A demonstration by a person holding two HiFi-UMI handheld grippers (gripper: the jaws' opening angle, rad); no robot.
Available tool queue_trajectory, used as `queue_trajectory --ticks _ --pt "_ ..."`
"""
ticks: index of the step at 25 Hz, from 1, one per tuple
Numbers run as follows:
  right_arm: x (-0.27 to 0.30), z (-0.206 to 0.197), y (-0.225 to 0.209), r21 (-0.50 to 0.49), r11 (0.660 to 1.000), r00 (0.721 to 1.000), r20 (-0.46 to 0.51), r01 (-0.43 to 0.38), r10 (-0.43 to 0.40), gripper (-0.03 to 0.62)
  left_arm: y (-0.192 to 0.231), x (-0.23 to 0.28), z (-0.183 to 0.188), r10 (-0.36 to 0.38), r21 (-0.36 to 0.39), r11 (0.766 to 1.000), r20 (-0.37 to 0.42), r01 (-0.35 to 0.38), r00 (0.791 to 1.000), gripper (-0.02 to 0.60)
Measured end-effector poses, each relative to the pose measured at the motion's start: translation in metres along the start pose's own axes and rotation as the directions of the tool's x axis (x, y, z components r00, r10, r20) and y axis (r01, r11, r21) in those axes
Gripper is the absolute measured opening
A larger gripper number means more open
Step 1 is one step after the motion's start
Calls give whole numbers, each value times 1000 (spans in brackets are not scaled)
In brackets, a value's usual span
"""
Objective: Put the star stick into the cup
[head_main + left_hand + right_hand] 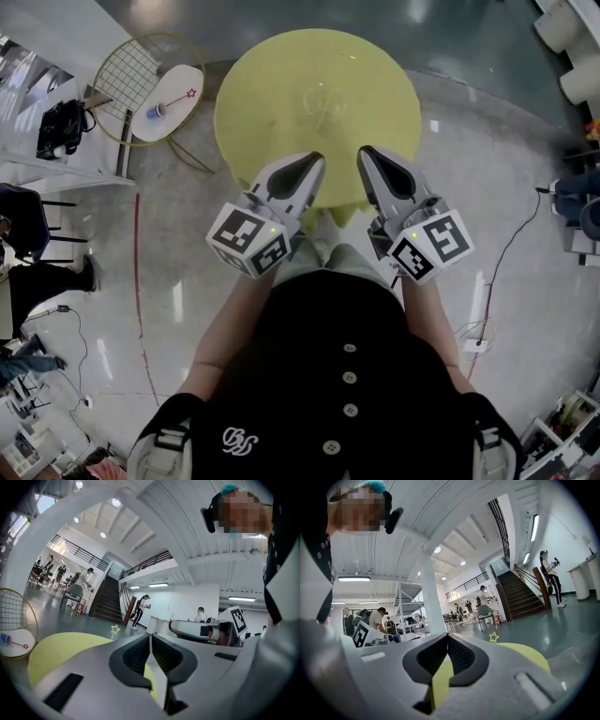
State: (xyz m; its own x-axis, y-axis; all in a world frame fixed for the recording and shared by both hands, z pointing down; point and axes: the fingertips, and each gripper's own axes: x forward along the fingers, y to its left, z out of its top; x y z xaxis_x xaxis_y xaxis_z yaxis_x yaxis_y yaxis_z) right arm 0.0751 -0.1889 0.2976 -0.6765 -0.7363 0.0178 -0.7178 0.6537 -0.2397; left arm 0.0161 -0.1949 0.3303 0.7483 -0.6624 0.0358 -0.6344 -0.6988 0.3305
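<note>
A clear cup [323, 101] stands near the middle of the round yellow table [272, 66]. A yellow-green star [115, 629] shows above the tabletop in the left gripper view. The same star [493, 637] shows in the right gripper view, but I cannot make out the stick below it. My left gripper [314, 159] and right gripper [366, 152] hang side by side over the table's near edge, short of the cup. Both have their jaws shut with nothing between them. A second stick with a red star [180, 97] lies on a small white side table [187, 80] at the left.
A small blue and white object [155, 112] lies beside the red star stick. A round wire frame [131, 70] stands behind the side table. Cables run over the floor on the right, and people stand far off in the hall.
</note>
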Motion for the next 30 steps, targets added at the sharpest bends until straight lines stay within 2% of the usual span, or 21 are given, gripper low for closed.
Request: queue_trajectory --ticks 7,12,18,23,30 --pt "-1 -7 0 -20 1000 1000 -20 -6 5 3 -2 -5 -10 -8 -43 999 -6 8 1000 23" --pt "1 -13 2 -18 1000 999 -31 -12 12 3 -3 -4 -7 -13 -24 1000 -6 13 1000 23" --pt "5 -20 7 -23 999 998 -60 -25 23 3 -5 -2 -11 -20 -36 999 -10 20 1000 23" --pt "7 -26 5 -25 999 997 -78 -24 22 3 -9 3 -15 -19 0 1000 -44 19 999 24" --pt "9 -31 4 -22 1000 995 -99 -16 14 3 -8 2 -15 -25 -6 1000 -48 25 999 23"
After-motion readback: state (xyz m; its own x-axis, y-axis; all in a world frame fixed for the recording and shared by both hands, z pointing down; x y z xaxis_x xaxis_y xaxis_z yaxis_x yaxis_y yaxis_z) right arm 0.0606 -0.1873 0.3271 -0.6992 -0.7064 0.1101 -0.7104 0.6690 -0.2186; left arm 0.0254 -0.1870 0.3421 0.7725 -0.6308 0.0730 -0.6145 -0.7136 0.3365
